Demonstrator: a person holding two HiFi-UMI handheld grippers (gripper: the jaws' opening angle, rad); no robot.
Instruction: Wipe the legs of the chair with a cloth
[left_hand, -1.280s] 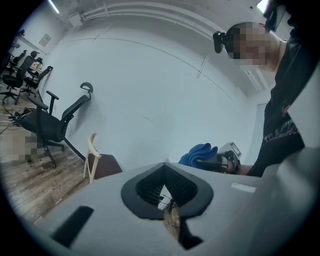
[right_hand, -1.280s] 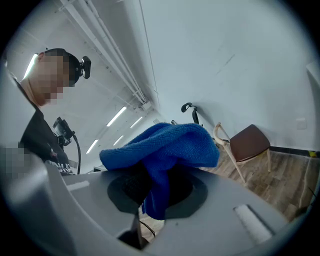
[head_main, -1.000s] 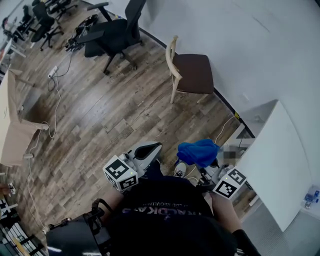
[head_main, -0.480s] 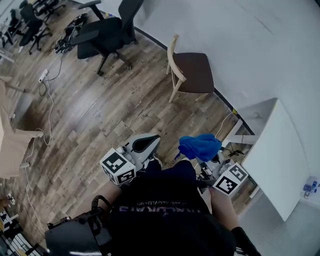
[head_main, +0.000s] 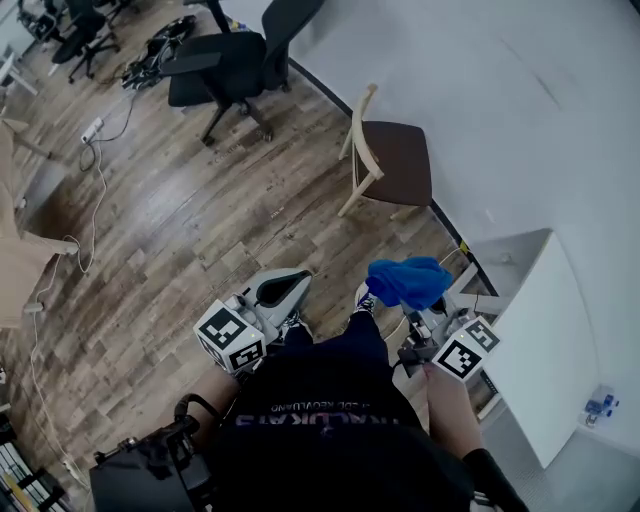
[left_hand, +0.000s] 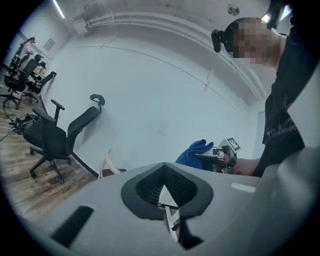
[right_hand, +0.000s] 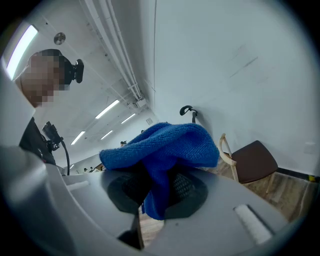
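The chair (head_main: 395, 160) has a pale wooden frame and a brown seat and stands against the white wall, well ahead of both grippers. It also shows small in the left gripper view as the chair (left_hand: 107, 167) and in the right gripper view as the chair (right_hand: 252, 160). My right gripper (head_main: 418, 305) is shut on a blue cloth (head_main: 408, 282), which bunches over the jaws as the cloth (right_hand: 165, 145). My left gripper (head_main: 285, 288) is held beside it at waist height, jaws together with nothing between them (left_hand: 165, 165). Neither gripper touches the chair.
A black office chair (head_main: 240, 60) stands on the wooden floor at the back left. A white table (head_main: 530, 330) is close on the right, with cables (head_main: 460, 255) on the floor by the wall. A pale desk (head_main: 15, 260) and a power strip (head_main: 92, 128) lie at the left.
The view has shifted, and the wooden chair now sits slightly more to the right. Both grippers keep their pose at the waist, and the cloth stays in the right one.
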